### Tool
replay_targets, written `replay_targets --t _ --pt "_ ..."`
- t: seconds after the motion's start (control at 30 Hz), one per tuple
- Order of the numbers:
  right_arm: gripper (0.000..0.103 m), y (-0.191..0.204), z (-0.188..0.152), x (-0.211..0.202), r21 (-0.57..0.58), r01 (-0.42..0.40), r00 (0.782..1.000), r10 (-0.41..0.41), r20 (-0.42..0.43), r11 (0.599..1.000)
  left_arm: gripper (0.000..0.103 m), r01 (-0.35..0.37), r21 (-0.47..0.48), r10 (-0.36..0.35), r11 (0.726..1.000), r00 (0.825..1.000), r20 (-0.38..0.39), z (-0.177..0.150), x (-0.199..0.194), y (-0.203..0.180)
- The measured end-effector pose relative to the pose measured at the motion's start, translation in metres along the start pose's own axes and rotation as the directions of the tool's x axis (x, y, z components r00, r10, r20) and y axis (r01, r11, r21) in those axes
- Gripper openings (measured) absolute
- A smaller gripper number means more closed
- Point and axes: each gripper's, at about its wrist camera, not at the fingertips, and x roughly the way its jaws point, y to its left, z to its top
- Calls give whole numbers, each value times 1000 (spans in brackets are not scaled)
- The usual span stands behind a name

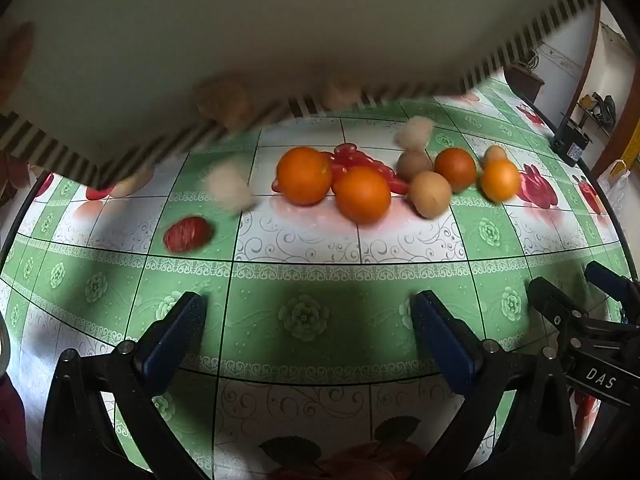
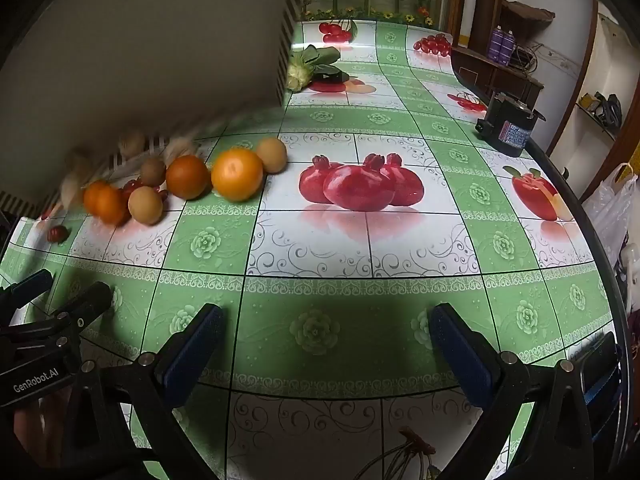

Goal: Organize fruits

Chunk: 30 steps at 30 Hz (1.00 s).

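Observation:
Several oranges [image 1: 305, 175] [image 2: 237, 174], brown round fruits [image 1: 430, 194] [image 2: 145, 205] and a heap of small red cherry tomatoes [image 1: 356, 160] lie on the green flowered tablecloth [image 1: 304, 280]. A white slatted basket [image 1: 200, 40] [image 2: 140, 40] is tipped above them, and blurred pale fruits [image 1: 230, 186] and a red fruit [image 1: 187, 234] tumble out. My left gripper [image 1: 308, 320] is open and empty, near the front edge. My right gripper [image 2: 326, 332] is open and empty, right of the fruit.
A leafy green vegetable [image 2: 316, 66] lies behind the basket. A dark box-shaped device [image 2: 510, 126] stands at the table's far right edge. A white plastic bag [image 2: 612, 204] hangs off to the right. Printed pomegranates [image 2: 360, 186] are only cloth pattern.

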Motion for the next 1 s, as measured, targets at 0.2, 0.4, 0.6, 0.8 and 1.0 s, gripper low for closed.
replay_targets --t 0.2,0.4,0.6,0.8,1.0 --pt "103 0 0 -1 -1 2 1000 -2 1 1000 103 1 -1 -1 1000 1000 1 0 0 1" --pt "103 1 -1 0 0 1 1000 -1 0 1000 103 0 0 0 1000 1000 1 -1 0 1" --pt "103 0 -1 -1 0 0 1000 0 -2 1000 103 -2 2 2 1000 1000 0 -1 -3 1" --pt "103 1 -1 -1 0 0 1000 0 -2 1000 103 -2 1 2 1000 1000 -1 0 -2 0" --pt "103 1 -2 -1 0 0 1000 0 -2 1000 103 -2 1 2 1000 1000 0 -1 -2 0"
